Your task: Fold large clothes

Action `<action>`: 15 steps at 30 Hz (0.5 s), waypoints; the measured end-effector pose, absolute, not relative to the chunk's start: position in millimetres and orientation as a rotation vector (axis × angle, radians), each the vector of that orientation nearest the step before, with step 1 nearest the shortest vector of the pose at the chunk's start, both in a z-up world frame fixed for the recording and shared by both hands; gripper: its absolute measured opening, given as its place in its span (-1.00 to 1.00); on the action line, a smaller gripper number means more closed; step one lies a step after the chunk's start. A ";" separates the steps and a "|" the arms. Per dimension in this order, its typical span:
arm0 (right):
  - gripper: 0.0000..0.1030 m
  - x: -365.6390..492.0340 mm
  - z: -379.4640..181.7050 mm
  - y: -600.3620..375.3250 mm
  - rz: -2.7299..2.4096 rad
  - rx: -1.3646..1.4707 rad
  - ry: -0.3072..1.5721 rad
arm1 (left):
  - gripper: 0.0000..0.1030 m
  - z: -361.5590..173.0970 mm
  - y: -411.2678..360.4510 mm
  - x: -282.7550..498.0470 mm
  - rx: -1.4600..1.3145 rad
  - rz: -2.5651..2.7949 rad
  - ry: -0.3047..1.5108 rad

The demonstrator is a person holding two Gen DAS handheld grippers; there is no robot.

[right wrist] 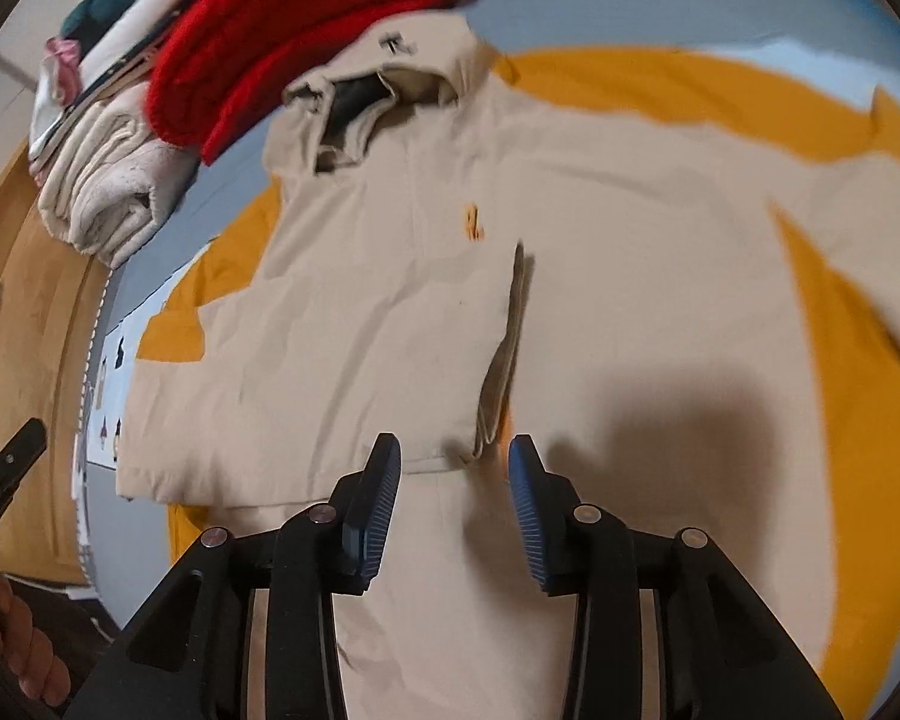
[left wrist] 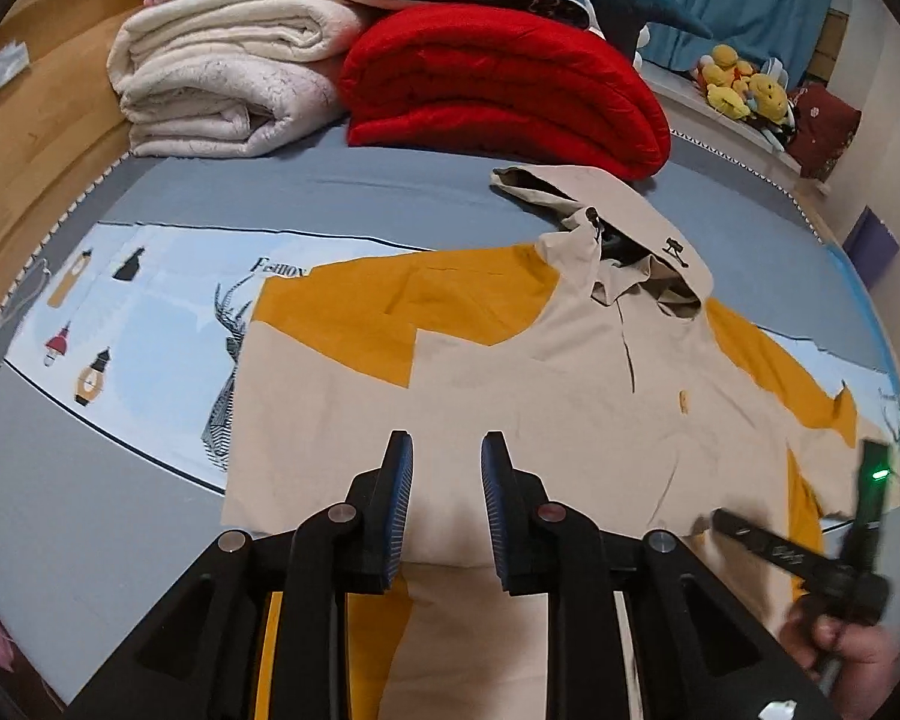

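Hooded jacket [left wrist: 510, 396], beige with mustard-yellow panels, lies front-up and spread flat on the bed [left wrist: 390, 192], hood [left wrist: 624, 222] toward the headboard end. From my left wrist cam: one sleeve is laid across the chest, beige cuff end over the yellow shoulder panel. Left gripper [left wrist: 447, 507] hovers above the lower hem area, fingers parted by a moderate gap, nothing between the blue pads [left wrist: 397, 516]. Can't tell whether the tips touch the fabric. Right gripper [right wrist: 455, 507] sits over the lower front of the jacket near the placket edge [right wrist: 504, 348], fingers spread a bit wider, also empty; its shadow falls on the fabric just right of it. Right wrist view is motion-blurred, so fine detail is soft. Small yellow chest logo [right wrist: 474, 222] visible beside the placket. Behind the hood: folded red blanket [left wrist: 498, 84], touching or just beside the hood tip, and a folded cream blanket [left wrist: 222, 84] next to it, more linens stacked on top. Plush toys [left wrist: 744, 87] on the far ledge. Bed sheet [left wrist: 150, 312] has a printed deer and lantern strip under the jacket.
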State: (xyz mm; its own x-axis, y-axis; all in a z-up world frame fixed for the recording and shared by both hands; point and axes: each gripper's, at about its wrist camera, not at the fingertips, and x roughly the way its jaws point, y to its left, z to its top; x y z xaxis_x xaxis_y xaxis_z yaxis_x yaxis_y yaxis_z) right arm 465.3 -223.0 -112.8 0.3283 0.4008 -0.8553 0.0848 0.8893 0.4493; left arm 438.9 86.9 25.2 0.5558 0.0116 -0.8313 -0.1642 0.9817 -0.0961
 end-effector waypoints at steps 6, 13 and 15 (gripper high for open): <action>-0.24 487.4 -152.0 -206.2 0.225 0.506 1.300 | -0.60 28.1 112.2 446.3 -0.185 0.132 0.956; -0.88 487.9 -120.1 -211.4 0.210 0.486 1.159 | -0.60 28.6 151.5 453.2 -0.264 0.227 0.950; -0.88 485.7 -90.3 -223.2 0.187 0.473 1.076 | -0.60 29.7 155.4 453.9 -0.281 0.234 0.946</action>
State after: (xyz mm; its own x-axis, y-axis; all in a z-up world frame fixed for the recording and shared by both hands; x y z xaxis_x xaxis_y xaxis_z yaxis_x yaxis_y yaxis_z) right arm 485.7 -223.2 -90.3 0.4705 0.3720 -0.8001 0.0801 0.8851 0.4585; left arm 453.9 155.4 29.7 0.5648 0.0742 -0.8219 -0.3177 0.9387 -0.1336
